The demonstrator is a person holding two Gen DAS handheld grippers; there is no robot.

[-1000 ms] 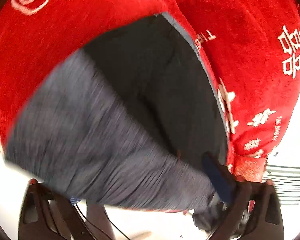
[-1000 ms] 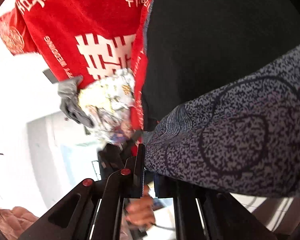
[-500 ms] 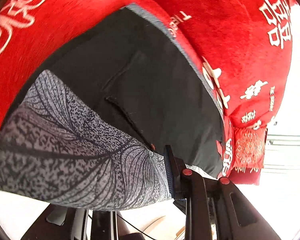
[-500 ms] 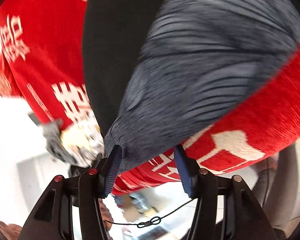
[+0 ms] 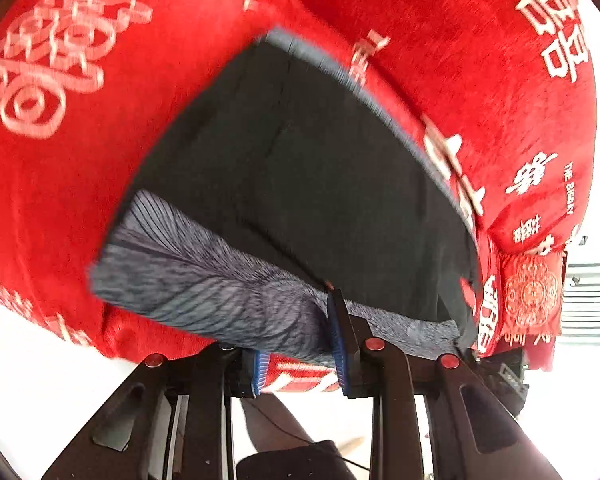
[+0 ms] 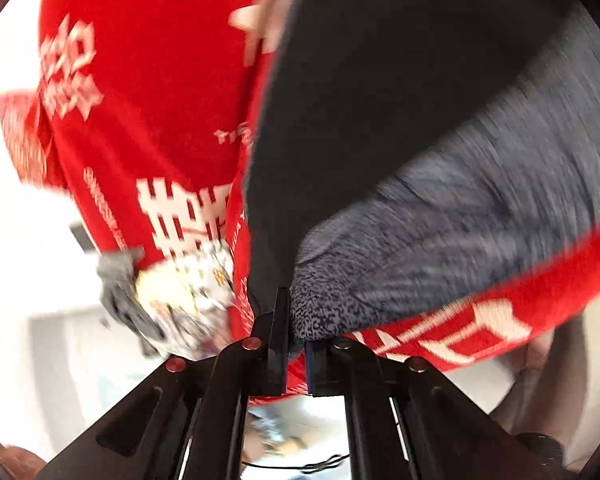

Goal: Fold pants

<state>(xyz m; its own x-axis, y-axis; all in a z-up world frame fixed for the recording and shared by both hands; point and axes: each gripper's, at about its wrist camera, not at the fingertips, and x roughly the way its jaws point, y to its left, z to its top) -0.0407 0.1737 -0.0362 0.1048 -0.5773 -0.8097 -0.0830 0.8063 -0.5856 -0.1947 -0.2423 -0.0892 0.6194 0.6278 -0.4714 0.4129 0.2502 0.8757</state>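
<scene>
The pants (image 5: 300,168) are black with a grey patterned band, lying on a red cloth with white characters (image 5: 80,120). In the left wrist view my left gripper (image 5: 298,344) has its jaws apart around the grey band's near edge (image 5: 204,284). In the right wrist view the pants (image 6: 380,120) fill the upper right. My right gripper (image 6: 296,336) is shut on the grey band's corner (image 6: 312,316) at the pants' near edge. The view is blurred by motion.
The red cloth (image 6: 152,100) covers the surface and hangs over its edges. A grey and white printed bundle (image 6: 172,300) lies at the cloth's left edge in the right wrist view. White floor and a slatted vent (image 5: 588,300) lie beyond.
My right gripper was open around the band half a second ago and is now shut on it. My left gripper's jaws have spread apart around the band. Both views have shifted.
</scene>
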